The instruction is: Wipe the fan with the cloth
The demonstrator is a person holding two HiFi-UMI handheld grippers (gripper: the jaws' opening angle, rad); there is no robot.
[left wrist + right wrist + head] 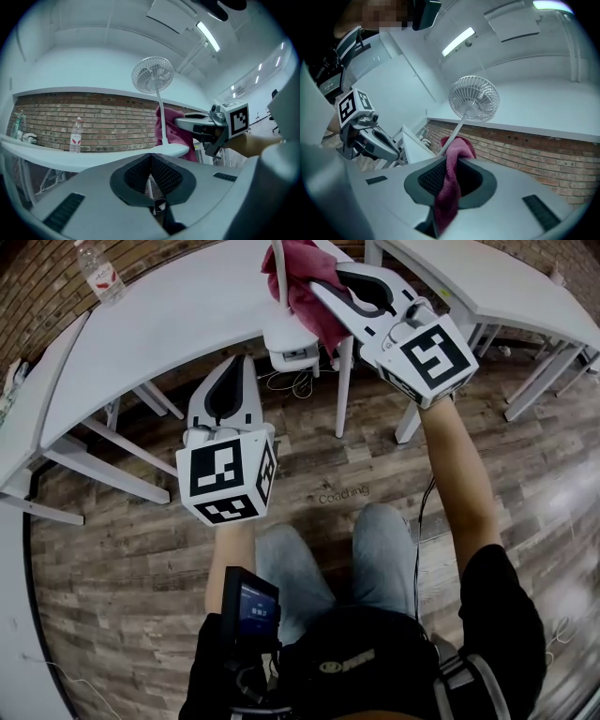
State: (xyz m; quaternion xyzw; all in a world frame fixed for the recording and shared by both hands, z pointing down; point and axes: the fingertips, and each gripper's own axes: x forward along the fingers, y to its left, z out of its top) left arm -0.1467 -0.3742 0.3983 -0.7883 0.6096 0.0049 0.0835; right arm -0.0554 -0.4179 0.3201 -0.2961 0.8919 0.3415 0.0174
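Clamping the cloth (449, 187), the right gripper (314, 282) hovers beside the fan (474, 99), at its pole just above the base on the desk (169, 324). The left gripper (232, 367), jaws together and empty, hangs below the desk edge. A sideways push could tip the unbraced fan.

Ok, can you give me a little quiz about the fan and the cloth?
1. True or false: the left gripper holds the cloth.
2. What colour is the cloth? A green, B pink, C yellow.
3. Fill in: the fan stands on a white ____.

Key: 1 false, the right gripper holds it; 2 B; 3 table.
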